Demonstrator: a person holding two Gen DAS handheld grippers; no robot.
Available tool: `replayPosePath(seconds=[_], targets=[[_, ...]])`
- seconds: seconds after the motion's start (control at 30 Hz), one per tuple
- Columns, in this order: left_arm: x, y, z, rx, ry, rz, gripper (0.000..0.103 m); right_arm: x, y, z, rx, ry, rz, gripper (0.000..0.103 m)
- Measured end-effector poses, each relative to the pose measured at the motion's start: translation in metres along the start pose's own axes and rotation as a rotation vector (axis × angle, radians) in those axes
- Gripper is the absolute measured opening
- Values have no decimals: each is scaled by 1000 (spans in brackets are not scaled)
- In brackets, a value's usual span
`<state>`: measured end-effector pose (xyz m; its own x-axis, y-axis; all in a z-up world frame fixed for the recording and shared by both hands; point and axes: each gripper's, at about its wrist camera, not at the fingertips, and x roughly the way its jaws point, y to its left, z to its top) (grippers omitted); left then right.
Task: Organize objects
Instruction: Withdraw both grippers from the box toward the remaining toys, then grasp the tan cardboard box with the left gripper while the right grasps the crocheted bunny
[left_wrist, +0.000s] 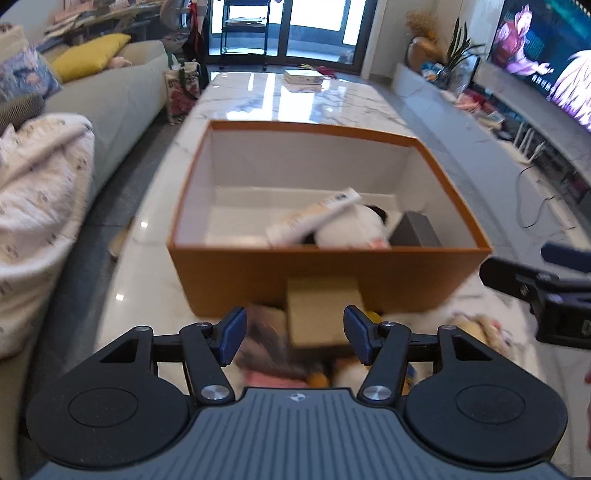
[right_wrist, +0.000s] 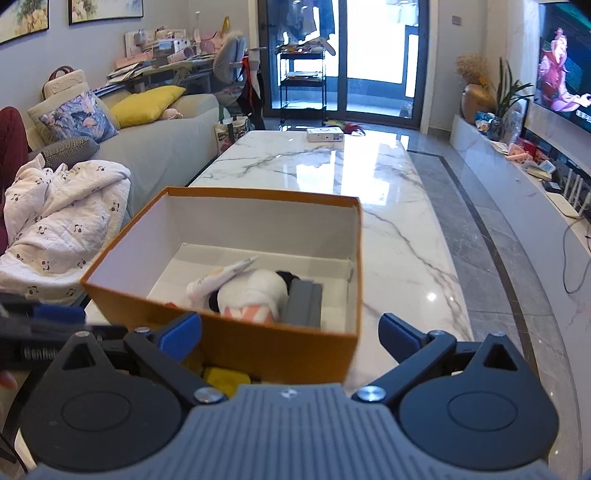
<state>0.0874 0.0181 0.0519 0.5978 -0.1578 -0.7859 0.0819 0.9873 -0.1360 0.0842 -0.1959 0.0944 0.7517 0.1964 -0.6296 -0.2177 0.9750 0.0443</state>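
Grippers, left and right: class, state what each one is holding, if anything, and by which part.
Nothing is held. The left gripper and the right gripper both have open jaws, with no object gripped between them.

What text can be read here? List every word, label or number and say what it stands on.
None can be read with certainty.
White tube in the orange box: print on it, blurred.
Television: a line of subtitles, too small and blurred to read.
White carton at the table's far end: markings, too small.
Right gripper: one pale letter at the picture's edge, cut off.
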Motion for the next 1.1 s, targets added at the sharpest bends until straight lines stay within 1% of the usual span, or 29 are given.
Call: replayPosePath(seconds=[0.1, 0.17, 0.27, 0.37, 0.5, 0.57, 0.63, 0.7, 0.77, 0.9, 0.97, 1.03, 1.1], targets=[[4, -2, -3, -24, -3, -53, 68, -13, -8, -23, 56, 10, 23, 102], [6, -5, -3, -36, -15, -64, 68, -15, -14, -33, 93, 28, 35, 102], [14, -12, -2, -37, -10, -85, 68, -18, -21, -43, 120, 44, 37, 102], [23, -20, -6, -1, 7, -77, 68, -17, -27, -48, 113, 50, 24, 102], [28, -28, -7, 70, -18, -21, 69, -8, -36, -51, 121, 58, 17, 102], [30, -29, -7, 79, -25, -12, 71, -1, -40, -53, 145, 70, 21, 102], [31, -28, -6, 78, -24, 20, 71, 8, -43, -55, 161, 87, 30, 102], [31, -26, -5, 53, -27, 49, 71, 16, -43, -56, 154, 109, 31, 102], [32, -21, -3, 29, -19, 42, 71, 22, -40, -57, 133, 118, 18, 102], [37, -14, -2, -13, 0, 22, 75, 30, -35, -60, 94, 125, 6, 102], [38, -14, -1, -14, -3, 18, 75, 33, -35, -62, 88, 132, 3, 102], [39, -15, -3, -20, -7, 17, 78, 37, -35, -65, 86, 147, 0, 102], [43, -16, -3, -27, -1, 1, 79, 40, -36, -68, 88, 156, -2, 102]])
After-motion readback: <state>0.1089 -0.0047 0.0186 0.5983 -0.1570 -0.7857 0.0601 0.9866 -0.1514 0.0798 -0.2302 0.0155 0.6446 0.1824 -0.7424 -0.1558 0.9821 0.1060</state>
